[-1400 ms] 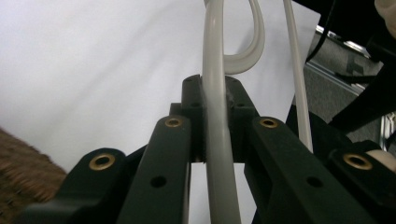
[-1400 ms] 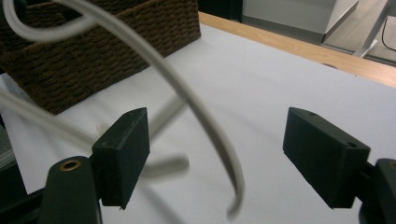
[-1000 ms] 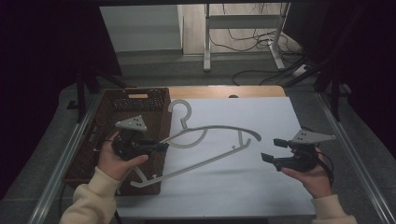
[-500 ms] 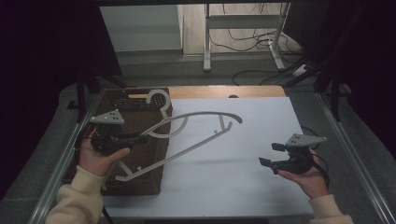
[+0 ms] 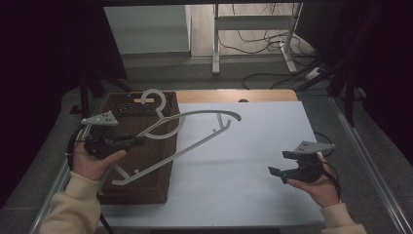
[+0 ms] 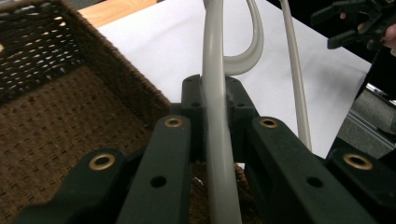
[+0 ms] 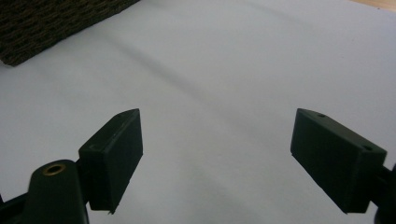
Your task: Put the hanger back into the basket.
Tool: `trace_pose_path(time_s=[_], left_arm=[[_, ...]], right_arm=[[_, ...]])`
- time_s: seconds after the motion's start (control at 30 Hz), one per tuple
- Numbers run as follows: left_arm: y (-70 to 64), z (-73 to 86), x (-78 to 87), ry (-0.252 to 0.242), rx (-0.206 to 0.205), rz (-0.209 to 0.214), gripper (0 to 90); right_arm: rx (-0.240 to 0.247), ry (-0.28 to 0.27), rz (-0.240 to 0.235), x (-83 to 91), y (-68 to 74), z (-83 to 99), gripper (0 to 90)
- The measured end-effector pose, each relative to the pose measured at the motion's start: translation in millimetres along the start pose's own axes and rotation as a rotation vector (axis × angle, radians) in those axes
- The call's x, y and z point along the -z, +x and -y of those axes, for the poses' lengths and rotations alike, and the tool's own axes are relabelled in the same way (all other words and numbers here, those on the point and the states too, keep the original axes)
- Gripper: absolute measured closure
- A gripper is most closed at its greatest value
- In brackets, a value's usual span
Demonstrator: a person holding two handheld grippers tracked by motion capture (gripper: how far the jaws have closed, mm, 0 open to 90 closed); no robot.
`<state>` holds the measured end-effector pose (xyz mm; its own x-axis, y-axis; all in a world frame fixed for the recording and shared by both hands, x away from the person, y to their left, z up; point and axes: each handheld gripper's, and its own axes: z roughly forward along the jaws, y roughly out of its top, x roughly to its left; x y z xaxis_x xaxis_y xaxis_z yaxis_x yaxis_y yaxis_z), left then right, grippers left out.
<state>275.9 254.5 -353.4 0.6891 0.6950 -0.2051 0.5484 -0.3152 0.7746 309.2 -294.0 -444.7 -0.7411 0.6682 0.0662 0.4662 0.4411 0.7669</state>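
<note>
The left gripper [image 6: 217, 116] is clamped on a thin bar of the grey hanger [image 5: 195, 131]; the left gripper view shows the bar pinched between its jaws, while the high view shows the whole hanger held tilted above the wicker basket [image 5: 146, 190], hook over the far rim, apparently clear of it. The right gripper [image 5: 280, 163] hovers with jaws wide apart over bare white tabletop [image 5: 253, 146], well apart from the hanger, near the table's front right edge.

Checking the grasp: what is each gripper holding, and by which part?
The left gripper clamps the grey hanger on one arm. The right gripper is open, holding nothing.
</note>
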Motion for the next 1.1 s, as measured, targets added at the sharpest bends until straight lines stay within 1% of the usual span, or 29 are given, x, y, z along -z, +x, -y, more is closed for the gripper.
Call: trace_pose_path(time_s=[0.03, 0.17, 0.2, 0.27, 0.3, 0.37, 0.43, 0.47, 0.53, 0.63, 0.73, 0.8, 0.93, 1.0, 1.03, 1.1], left_arm=[[3.2, 1.3, 2.7, -0.005, 0.008, -0.009, 81.6], [8.2, 3.7, 7.4, -0.013, 0.019, -0.02, 81.6], [12.0, 5.8, 11.2, -0.023, 0.03, -0.028, 81.6], [15.6, 7.8, 14.7, -0.033, 0.038, -0.034, 81.6], [15.6, 7.8, 14.7, -0.033, 0.038, -0.034, 81.6], [20.5, 10.8, 19.3, -0.042, 0.047, -0.044, 81.6], [22.2, 12.1, 20.7, -0.045, 0.052, -0.048, 81.6], [26.1, 15.4, 23.2, -0.052, 0.066, -0.056, 81.5], [27.8, 16.8, 24.0, -0.053, 0.07, -0.06, 81.6], [33.3, 21.5, 27.0, -0.061, 0.09, -0.074, 81.6], [36.5, 23.2, 28.6, -0.062, 0.095, -0.079, 81.6], [41.3, 24.7, 30.6, -0.057, 0.104, -0.091, 81.6], [46.3, 26.1, 31.1, -0.051, 0.113, -0.094, 81.6], [49.6, 27.1, 31.9, -0.046, 0.118, -0.102, 81.6], [49.6, 27.1, 31.9, -0.046, 0.118, -0.102, 81.6], [53.8, 28.6, 35.0, -0.05, 0.129, -0.113, 81.6]], right_arm=[[0.002, 0.007, -0.001, -0.9, 0.2, 0.3, 16.3], [0.004, 0.014, -0.005, -2.3, 0.0, 1.2, 16.2], [0.003, 0.018, -0.007, -2.3, 0.0, 1.3, 16.2], [0.002, 0.019, -0.009, -2.6, 0.2, 1.3, 15.9], [0.002, 0.019, -0.009, -2.6, 0.2, 1.3, 15.9], [0.003, 0.032, -0.015, -3.7, 0.1, 0.8, 14.9], [0.008, 0.04, -0.017, -5.1, 0.2, 1.2, 14.8], [0.007, 0.044, -0.018, -5.6, 0.4, 1.3, 14.8], [0.008, 0.048, -0.019, -6.0, 0.4, 1.3, 14.9], [0.01, 0.044, -0.018, -5.9, 0.5, 1.0, 14.8], [0.01, 0.043, -0.019, -5.8, 0.2, 1.2, 14.9], [0.006, 0.048, -0.018, -6.3, -0.5, 1.8, 14.9], [0.004, 0.05, -0.017, -7.2, -0.7, 2.1, 14.7], [0.009, 0.051, -0.03, -7.4, -0.1, 1.7, 14.6], [0.009, 0.051, -0.03, -7.4, -0.1, 1.7, 14.6], [0.013, 0.056, -0.032, -7.8, 0.3, 1.5, 14.5]])
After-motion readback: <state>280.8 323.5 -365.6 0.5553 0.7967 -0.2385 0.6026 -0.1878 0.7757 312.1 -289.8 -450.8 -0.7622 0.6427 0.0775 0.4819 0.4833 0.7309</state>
